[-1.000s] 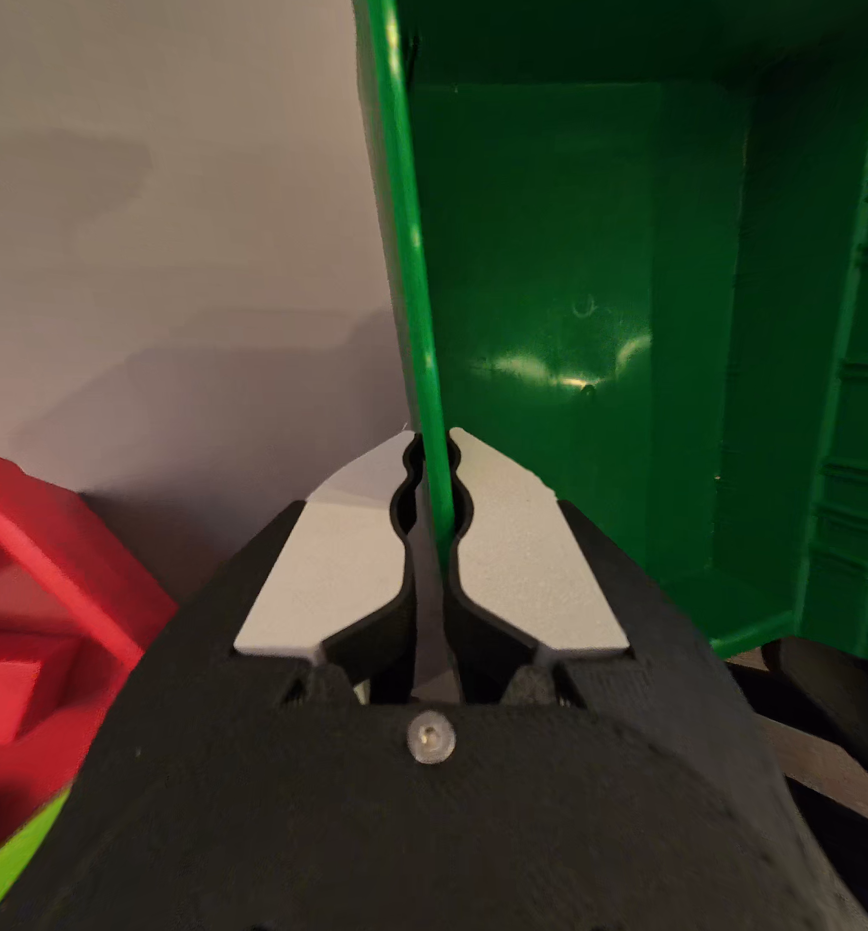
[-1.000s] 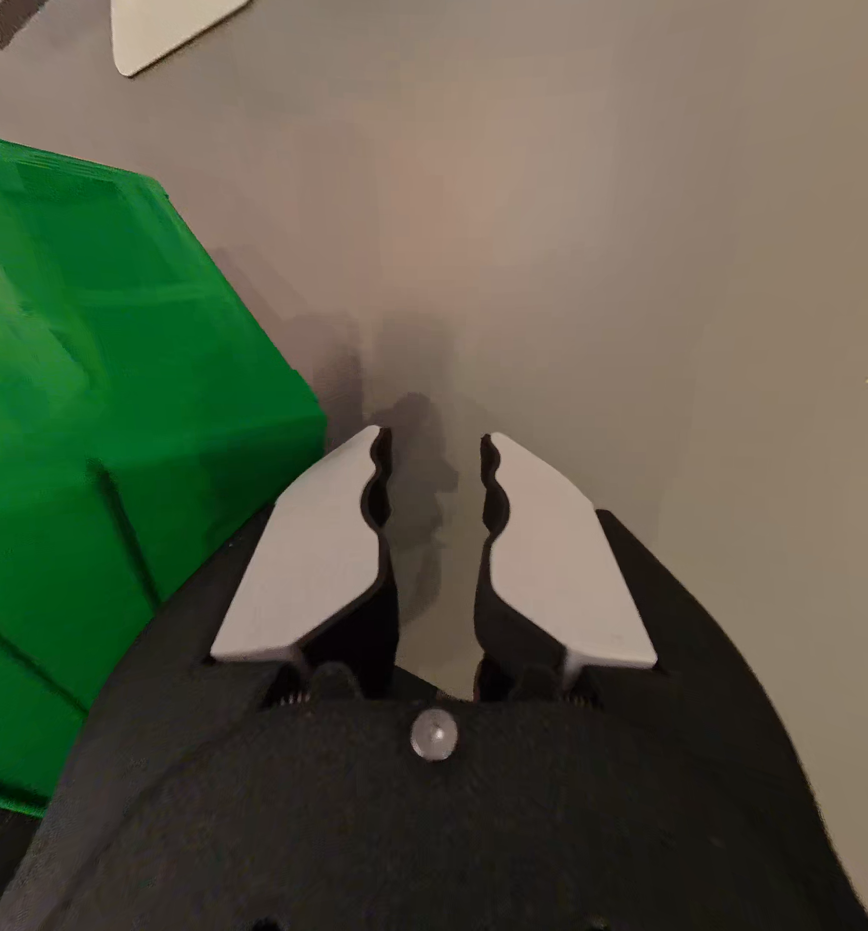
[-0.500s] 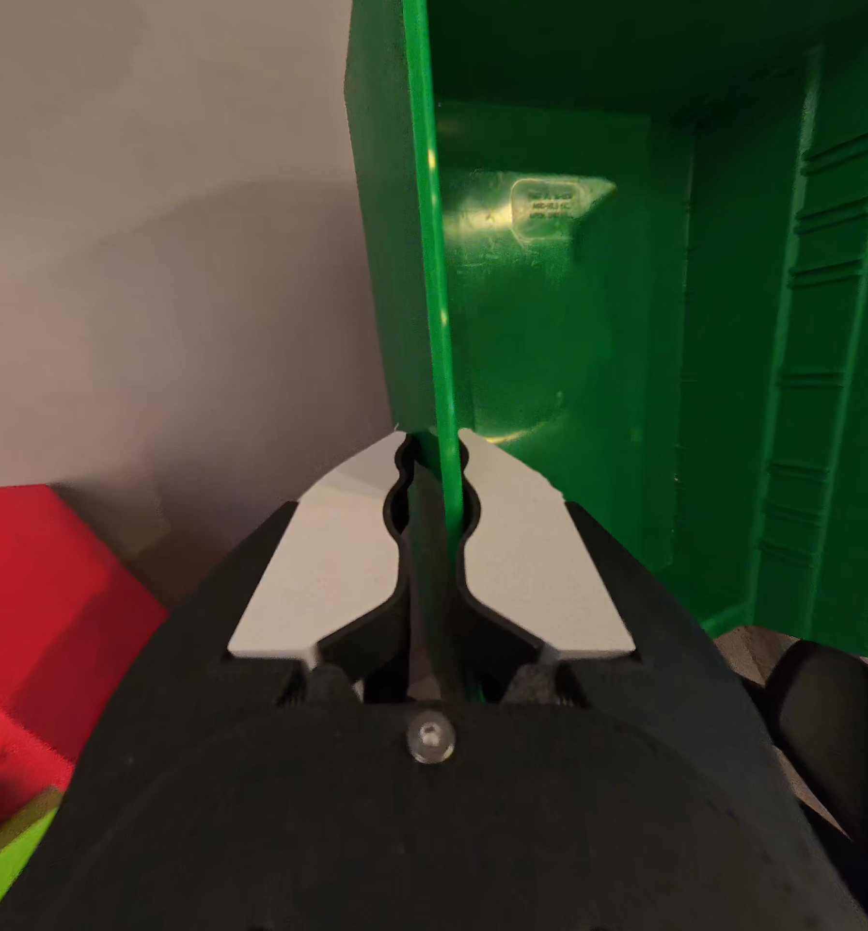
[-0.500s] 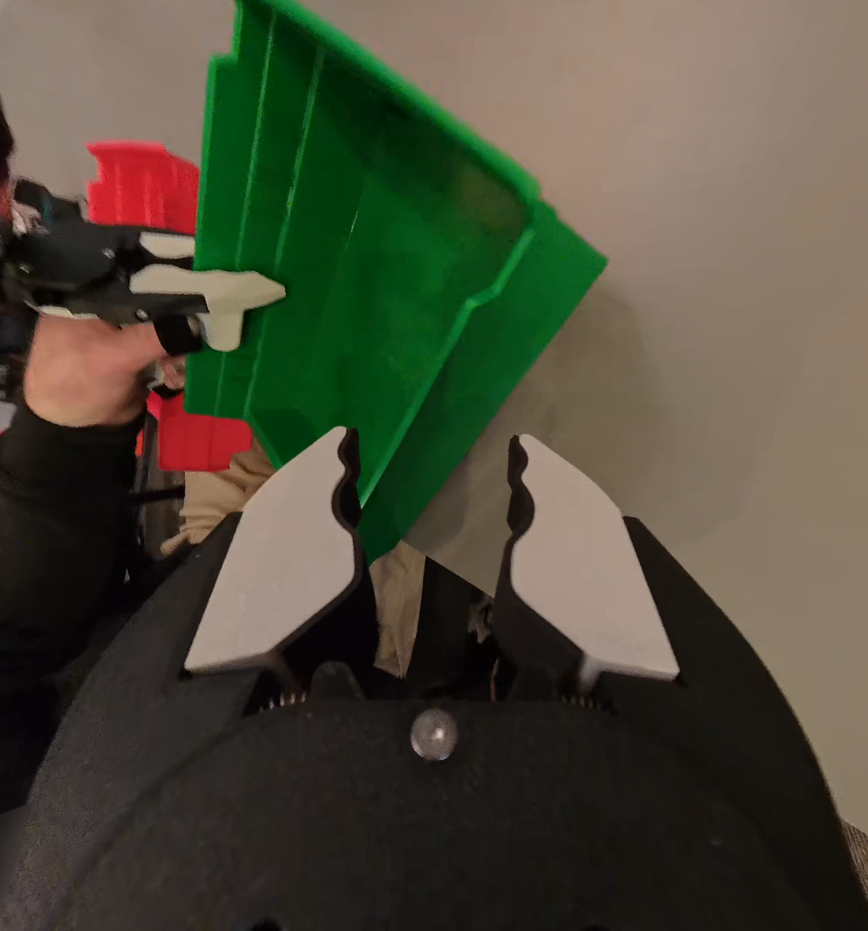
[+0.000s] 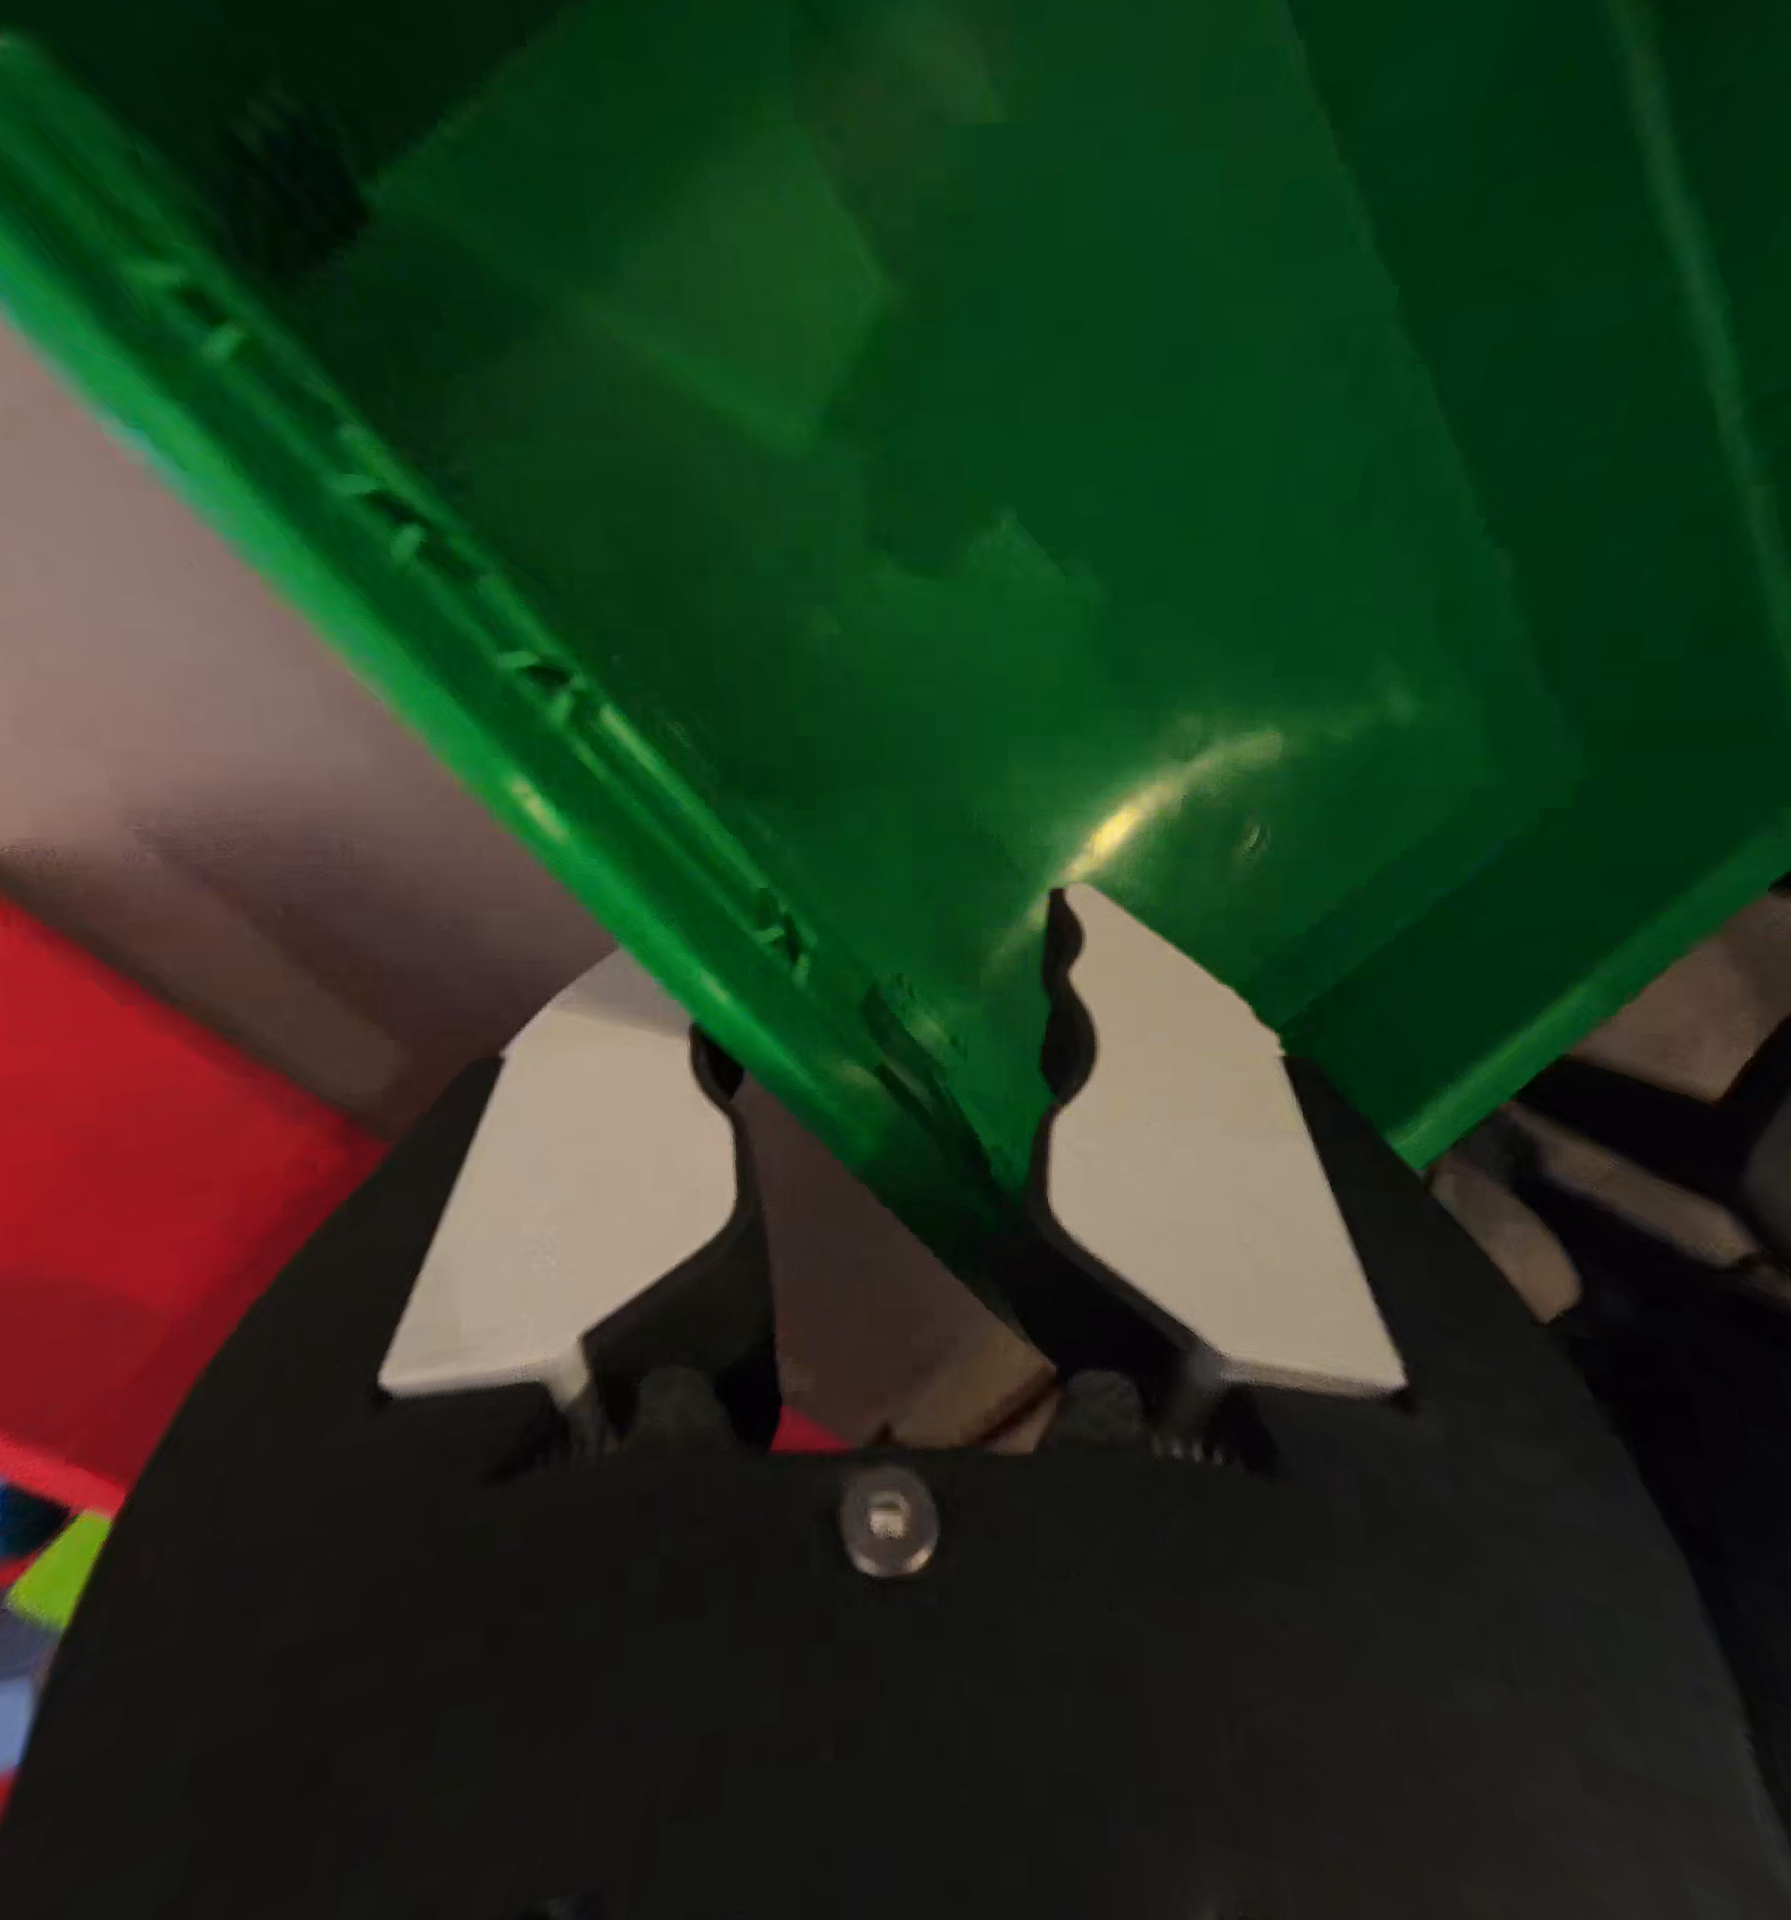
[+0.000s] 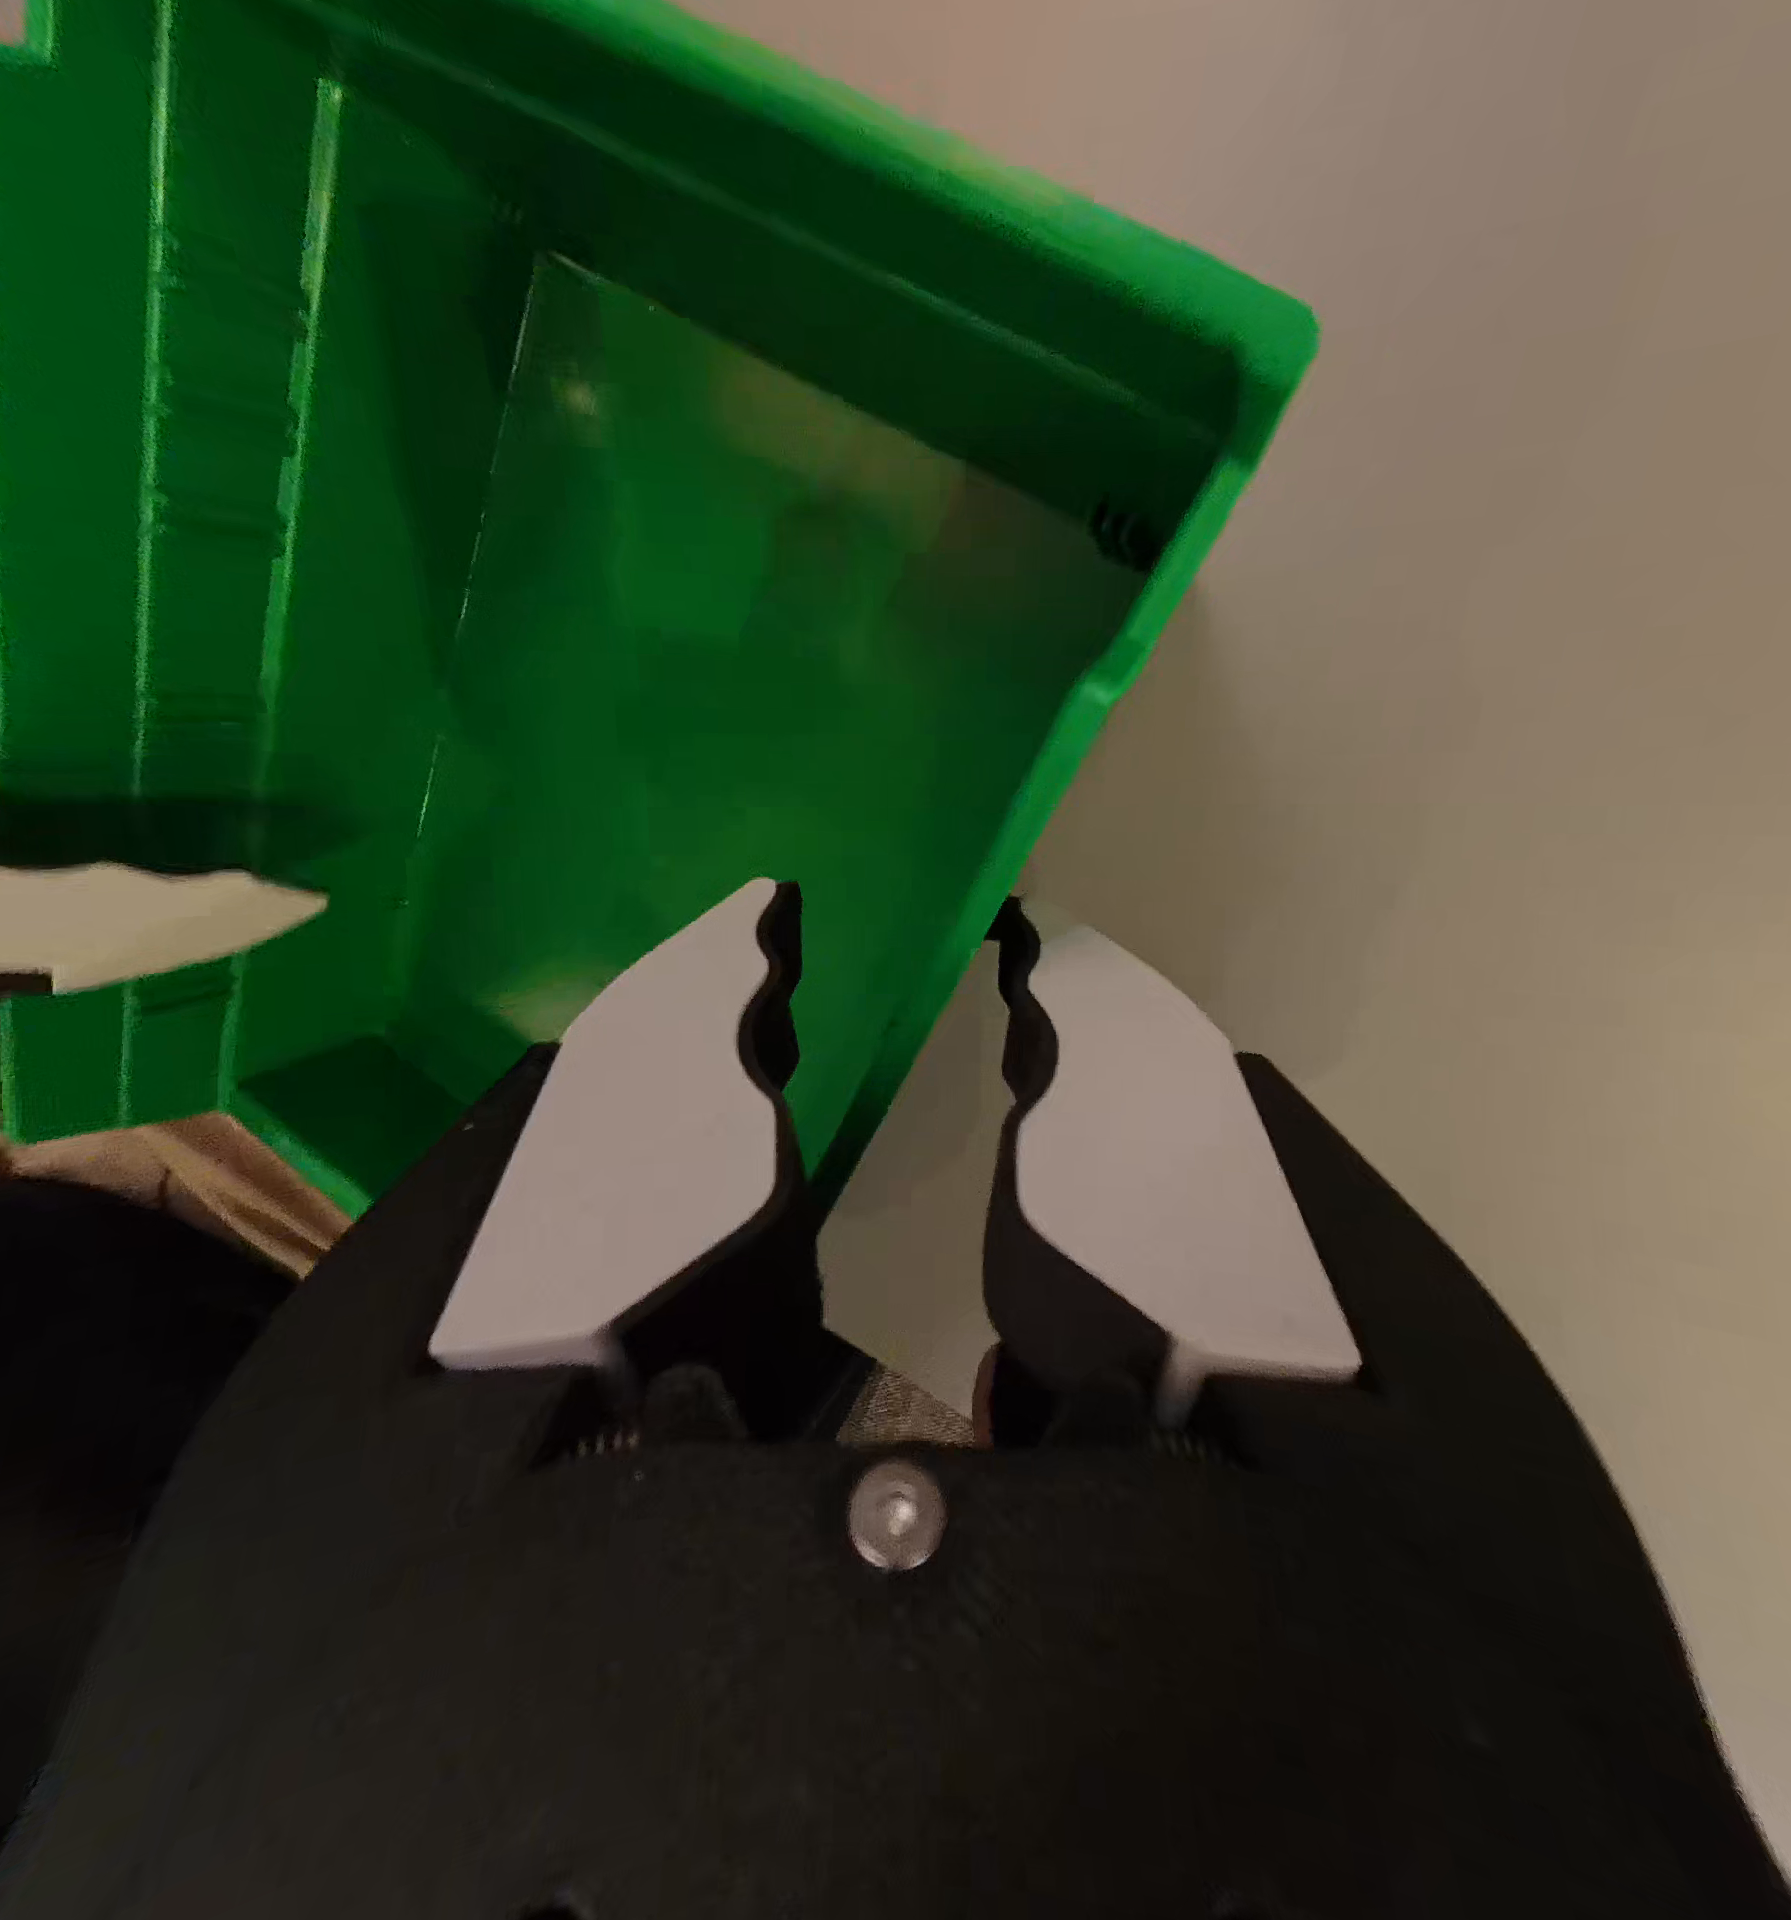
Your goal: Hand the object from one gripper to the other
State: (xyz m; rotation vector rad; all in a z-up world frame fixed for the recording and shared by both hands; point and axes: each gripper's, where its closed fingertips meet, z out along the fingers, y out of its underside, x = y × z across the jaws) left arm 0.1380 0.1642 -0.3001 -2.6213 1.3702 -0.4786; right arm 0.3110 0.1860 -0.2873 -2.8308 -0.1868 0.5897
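A green plastic bin (image 6: 766, 582) is held up in the air in front of a beige wall, its open inside facing both cameras. My right gripper (image 6: 896, 904) straddles the bin's right side wall, one finger inside and one outside, and is closed onto its rim at the tips. In the left wrist view the bin (image 5: 1078, 468) is tilted and its ribbed wall runs diagonally between the fingers of my left gripper (image 5: 870, 987), whose jaws stand wide apart. The left gripper's white finger (image 6: 143, 925) shows over the bin's left wall in the right wrist view.
A red bin (image 5: 91, 1091) stands low at the left against the wall (image 5: 91, 623). A lime-green and blue object (image 5: 49, 1590) sits below it. A dark object (image 5: 1753, 1143) lies at the lower right. The beige wall (image 6: 1545, 727) fills the right side.
My left gripper has opened off the bin wall, and the bin now sits tilted between its fingers. My right gripper has moved onto the bin's right wall and narrowed its jaws on the rim.
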